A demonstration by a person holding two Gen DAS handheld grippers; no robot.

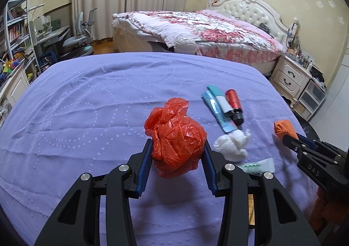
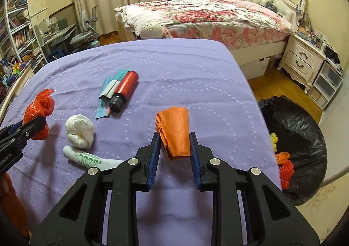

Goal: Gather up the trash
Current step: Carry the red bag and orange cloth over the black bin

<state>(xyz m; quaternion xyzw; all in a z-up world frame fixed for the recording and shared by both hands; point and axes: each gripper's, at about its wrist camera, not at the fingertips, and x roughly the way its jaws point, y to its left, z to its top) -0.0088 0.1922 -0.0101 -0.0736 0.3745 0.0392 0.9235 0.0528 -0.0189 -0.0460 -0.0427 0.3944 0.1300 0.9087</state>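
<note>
My left gripper [image 1: 177,146] is shut on a crumpled red plastic bag [image 1: 176,134], held a little above the purple cloth [image 1: 87,104]. My right gripper [image 2: 175,141] is shut on a crumpled orange paper wad [image 2: 174,132], also lifted off the cloth. On the cloth lie a white tissue ball [image 2: 80,130], a white and green tube [image 2: 91,159], a red bottle with a black cap [image 2: 125,89] and teal wrappers [image 2: 109,91]. The right gripper [image 1: 285,137] shows at the right edge of the left wrist view, with the orange wad [image 1: 283,127].
A bin lined with a black bag [image 2: 301,128] stands on the floor right of the table, with orange and yellow trash inside. A bed [image 2: 207,19] and a white nightstand [image 2: 305,58] are behind. A desk, chair and shelves [image 1: 15,28] fill the left.
</note>
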